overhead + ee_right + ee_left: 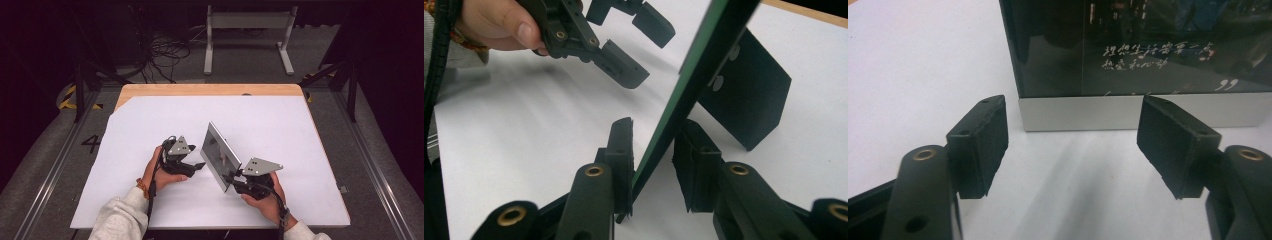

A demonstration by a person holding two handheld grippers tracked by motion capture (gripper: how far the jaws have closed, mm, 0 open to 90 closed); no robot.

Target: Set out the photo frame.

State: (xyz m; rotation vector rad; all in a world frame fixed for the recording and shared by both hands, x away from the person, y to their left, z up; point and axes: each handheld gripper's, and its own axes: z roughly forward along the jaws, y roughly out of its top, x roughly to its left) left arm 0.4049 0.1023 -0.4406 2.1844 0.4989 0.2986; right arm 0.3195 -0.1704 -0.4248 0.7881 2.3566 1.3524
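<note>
A silver picture frame (220, 152) stands tilted on the white sheet, propped on its black back stand (749, 95). Its dark glass (1148, 50) carries white handwriting above a silver lower border. My right gripper (231, 179) is shut on the frame's near lower corner. In the right gripper view the green-edged frame (704, 55) runs slantwise between the pads (624, 150) and touches both. My left gripper (200, 165) sits just left of the frame and points at its glass side. Its jaws (1073, 145) are wide open with nothing between them. That left gripper (644, 47) also appears in the right gripper view.
A large white sheet (150, 125) covers the wooden table (210, 90). Beyond the far edge are loose cables (165, 55) and a grey metal stand (247, 30) on the floor. Metal rails run along both sides of the table.
</note>
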